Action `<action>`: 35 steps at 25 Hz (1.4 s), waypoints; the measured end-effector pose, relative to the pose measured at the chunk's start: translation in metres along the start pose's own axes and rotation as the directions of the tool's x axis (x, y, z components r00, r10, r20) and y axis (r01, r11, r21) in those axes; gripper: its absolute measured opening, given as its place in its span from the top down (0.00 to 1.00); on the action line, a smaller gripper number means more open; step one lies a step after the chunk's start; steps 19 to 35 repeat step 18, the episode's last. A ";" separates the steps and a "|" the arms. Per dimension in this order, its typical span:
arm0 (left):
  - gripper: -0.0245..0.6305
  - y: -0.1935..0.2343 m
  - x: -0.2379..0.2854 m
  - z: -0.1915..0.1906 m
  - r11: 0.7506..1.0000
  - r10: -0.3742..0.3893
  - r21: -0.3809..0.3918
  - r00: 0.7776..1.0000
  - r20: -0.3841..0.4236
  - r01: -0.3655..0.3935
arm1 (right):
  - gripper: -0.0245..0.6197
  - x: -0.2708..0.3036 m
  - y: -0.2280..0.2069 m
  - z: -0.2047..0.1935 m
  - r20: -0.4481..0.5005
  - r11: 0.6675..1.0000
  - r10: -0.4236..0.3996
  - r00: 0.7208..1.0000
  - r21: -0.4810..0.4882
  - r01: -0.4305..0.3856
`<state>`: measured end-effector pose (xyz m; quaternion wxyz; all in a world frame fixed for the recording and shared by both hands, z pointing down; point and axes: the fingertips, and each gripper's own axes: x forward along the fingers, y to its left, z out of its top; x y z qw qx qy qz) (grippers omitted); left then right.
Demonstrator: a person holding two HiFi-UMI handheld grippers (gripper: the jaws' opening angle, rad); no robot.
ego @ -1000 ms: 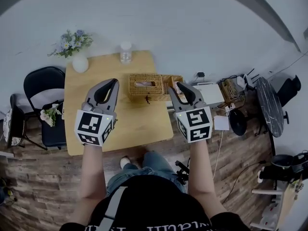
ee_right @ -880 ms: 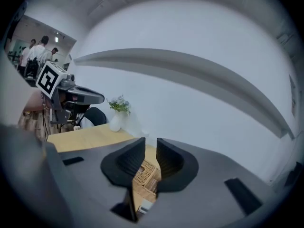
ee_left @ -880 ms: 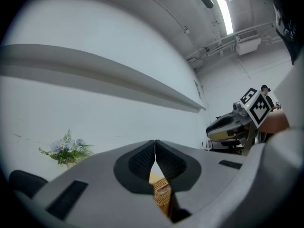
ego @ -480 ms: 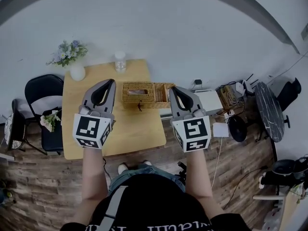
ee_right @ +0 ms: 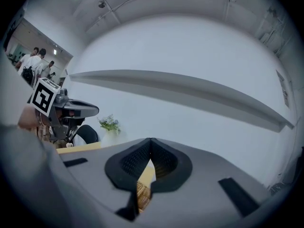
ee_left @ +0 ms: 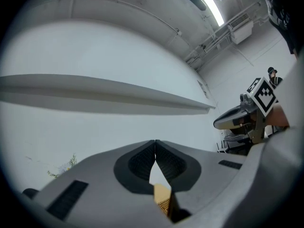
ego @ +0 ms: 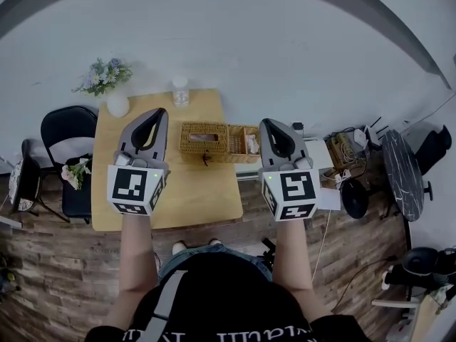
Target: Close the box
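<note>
**A:** Where is the box?

**B:** The wicker box (ego: 203,138) sits on the far right part of the wooden worktop (ego: 192,191). It is open, and its lid (ego: 246,141) lies folded out to the right, at the worktop's edge. Something pale shows inside, but I can't tell what.

**A:** And the tools?

**B:** In the head view the left hand-held gripper (ego: 158,111) shows to the left of the box. The right hand-held gripper (ego: 269,122) shows just past the lid on the right. Neither touches the box. Each has its jaws pressed together with nothing between them, and both point toward the white wall.

**A:** What else is around?

**B:** A clear jar (ego: 180,91) stands at the worktop's far edge and a white vase (ego: 117,105) of flowers at its far left corner. A black chair (ego: 64,130) stands left of the worktop, with a second bunch of flowers (ego: 77,171) beside it.
</note>
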<state>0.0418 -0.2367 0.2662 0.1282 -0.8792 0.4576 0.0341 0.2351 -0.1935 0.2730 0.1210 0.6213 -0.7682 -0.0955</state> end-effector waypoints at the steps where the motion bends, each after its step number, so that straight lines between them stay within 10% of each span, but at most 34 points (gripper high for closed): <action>1: 0.94 0.000 0.000 0.002 1.000 0.004 0.005 1.000 0.001 -0.004 | 0.94 0.000 -0.001 0.000 0.006 1.000 -0.001 1.000 0.005 0.001; 35: 0.94 -0.005 0.006 0.020 0.997 0.020 0.076 0.999 0.038 -0.023 | 0.94 -0.002 -0.007 0.016 0.106 1.000 0.001 0.994 0.021 -0.003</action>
